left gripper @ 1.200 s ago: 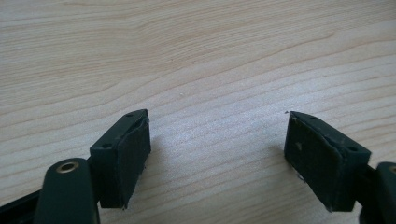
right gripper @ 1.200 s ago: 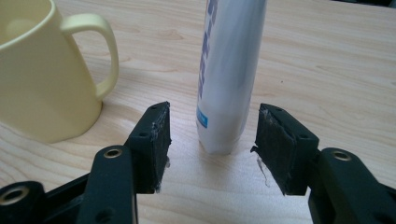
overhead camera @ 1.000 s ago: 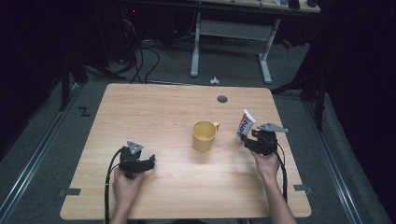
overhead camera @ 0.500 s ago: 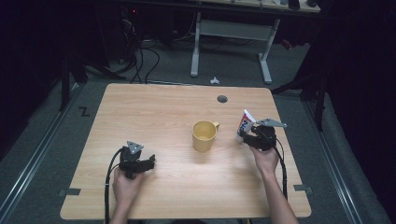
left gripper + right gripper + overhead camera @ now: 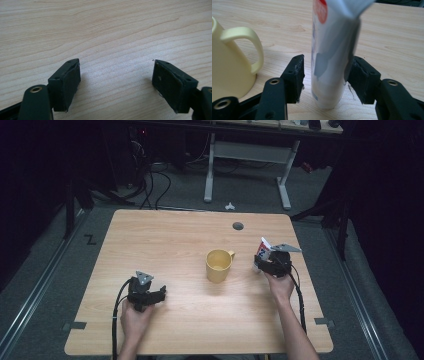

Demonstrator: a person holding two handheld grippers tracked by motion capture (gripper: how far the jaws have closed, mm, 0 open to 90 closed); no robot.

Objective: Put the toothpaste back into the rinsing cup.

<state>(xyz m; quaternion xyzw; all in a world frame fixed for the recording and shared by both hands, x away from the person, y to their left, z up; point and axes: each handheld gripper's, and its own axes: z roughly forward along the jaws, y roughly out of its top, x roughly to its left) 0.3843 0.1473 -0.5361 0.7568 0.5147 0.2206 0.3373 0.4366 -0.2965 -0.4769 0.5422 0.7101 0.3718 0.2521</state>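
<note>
A smooth white tube (image 5: 329,57) with a flat crimped top stands upright just right of the glossy yellow mug (image 5: 218,264). The right gripper (image 5: 325,75) has been closing around it, black pads not yet clearly pressing. Left of the mug, the left gripper (image 5: 116,82) rests spread on the wood-grain table (image 5: 175,235).

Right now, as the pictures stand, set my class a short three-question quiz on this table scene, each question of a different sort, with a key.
1. True or false: the white tube stands upright on the table between the jaws of the right gripper.
2. Which thing is nearest the tube? A. the yellow mug B. the left gripper C. the dark round spot in the tabletop
3. Fill in: between its open jaws the left gripper has only bare ____.

Key: 1 true; 2 A; 3 wood (the tabletop).
</note>
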